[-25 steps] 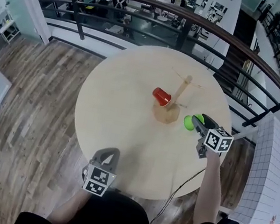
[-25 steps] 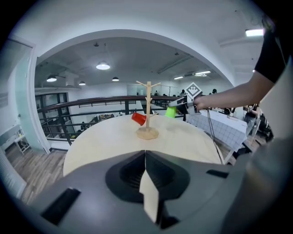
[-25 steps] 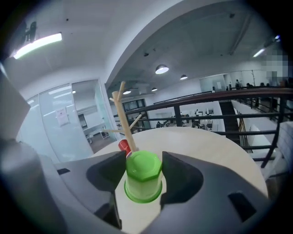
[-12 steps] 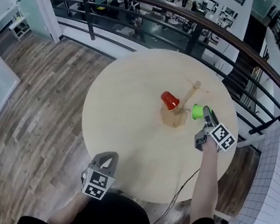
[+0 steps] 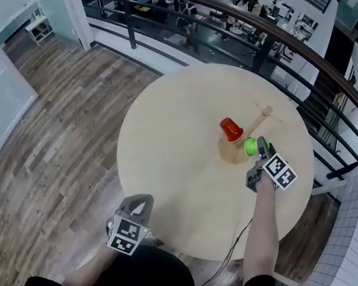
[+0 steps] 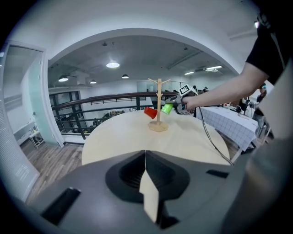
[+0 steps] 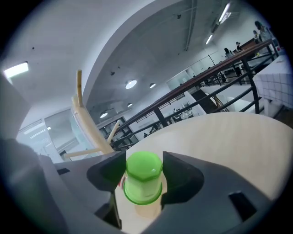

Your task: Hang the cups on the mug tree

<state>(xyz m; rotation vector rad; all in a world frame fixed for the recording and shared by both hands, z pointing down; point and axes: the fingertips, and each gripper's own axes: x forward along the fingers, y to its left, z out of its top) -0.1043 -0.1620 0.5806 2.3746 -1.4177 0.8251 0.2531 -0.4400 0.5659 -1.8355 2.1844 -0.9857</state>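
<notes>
The wooden mug tree (image 5: 257,122) stands on the round table (image 5: 167,171), right of centre. A red cup (image 5: 231,130) hangs on its left side. My right gripper (image 5: 257,149) is shut on a green cup (image 5: 251,146), held just right of the tree's pole and above its base. In the right gripper view the green cup (image 7: 143,178) sits between the jaws, bottom toward the camera, with the tree's pegs (image 7: 89,123) close at the left. My left gripper (image 5: 141,200) is shut and empty at the table's near edge. From there the tree (image 6: 159,103), red cup (image 6: 150,112) and green cup (image 6: 167,109) lie far ahead.
A dark railing (image 5: 210,7) curves round the far side of the table, with wooden floor (image 5: 52,123) at the left. A table with a gridded cloth (image 5: 354,238) stands at the right. A cable (image 5: 237,241) runs from the right arm over the table's near edge.
My right gripper has carried the green cup left, up beside the tree's pole, and has rolled. The left gripper stays at the near edge.
</notes>
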